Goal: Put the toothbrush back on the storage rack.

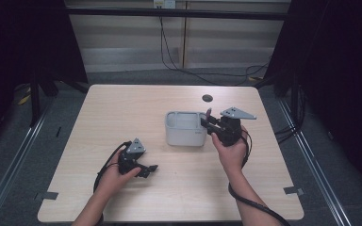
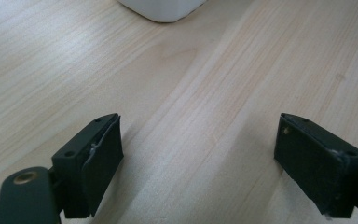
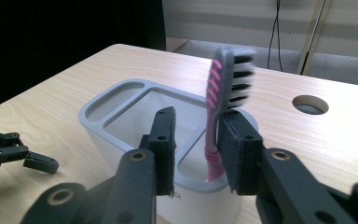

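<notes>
While the right gripper (image 3: 193,140) is released beside the toothbrush (image 3: 223,88) — pulling back carelessly could tip it from the holder (image 3: 116,100).

Work surface: I stand at a light wooden table (image 1: 122,113) with rounded corners and a lengthwise grain. A round cable hole (image 1: 207,98) with a dark rim sits near its far edge, right of centre. Two short strips of grey tape (image 1: 47,195) mark my near corners, one on the left and one (image 1: 293,190) on the right.

Surroundings: beyond the far edge I see a pale panelled wall (image 1: 132,42). A black cable (image 1: 169,56) hangs down it from a socket (image 1: 164,4) and runs across the grey floor to the right. Black curtains (image 1: 19,42) close off both sides. A metal floor rail (image 1: 19,150) runs along each side of the table.
</notes>
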Available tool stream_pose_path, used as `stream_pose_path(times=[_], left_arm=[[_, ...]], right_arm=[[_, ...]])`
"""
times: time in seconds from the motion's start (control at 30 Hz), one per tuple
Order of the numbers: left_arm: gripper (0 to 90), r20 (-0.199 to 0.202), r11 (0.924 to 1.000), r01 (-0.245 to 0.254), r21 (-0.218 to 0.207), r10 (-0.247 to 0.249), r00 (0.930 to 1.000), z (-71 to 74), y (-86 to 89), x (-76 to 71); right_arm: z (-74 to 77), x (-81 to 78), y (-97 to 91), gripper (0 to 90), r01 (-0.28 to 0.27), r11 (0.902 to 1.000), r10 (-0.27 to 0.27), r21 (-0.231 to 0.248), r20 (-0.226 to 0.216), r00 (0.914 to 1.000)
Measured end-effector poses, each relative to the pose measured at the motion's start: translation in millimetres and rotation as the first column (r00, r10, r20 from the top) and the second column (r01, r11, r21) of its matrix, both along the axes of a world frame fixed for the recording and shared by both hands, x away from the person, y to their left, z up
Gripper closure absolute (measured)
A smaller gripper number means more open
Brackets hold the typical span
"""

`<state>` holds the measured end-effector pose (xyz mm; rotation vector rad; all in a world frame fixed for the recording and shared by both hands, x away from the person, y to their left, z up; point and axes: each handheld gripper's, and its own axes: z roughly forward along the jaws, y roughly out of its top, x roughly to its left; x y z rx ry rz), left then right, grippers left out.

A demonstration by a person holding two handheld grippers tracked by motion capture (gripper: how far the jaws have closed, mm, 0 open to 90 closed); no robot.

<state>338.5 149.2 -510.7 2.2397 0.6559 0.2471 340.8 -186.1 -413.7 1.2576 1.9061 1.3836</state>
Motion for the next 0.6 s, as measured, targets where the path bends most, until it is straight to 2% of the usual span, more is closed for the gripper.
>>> stream_pose_path(times=[0.6], left_arm=[[14.7,0.000,1.0000,0.000,0.000,0.000,1.0000,0.0,0.0,0.0]], right_arm=[[2.8,-0.7,-2.4,50.1,0.003,0.9992,-0.001,-0.041,0.042,0.9991]])
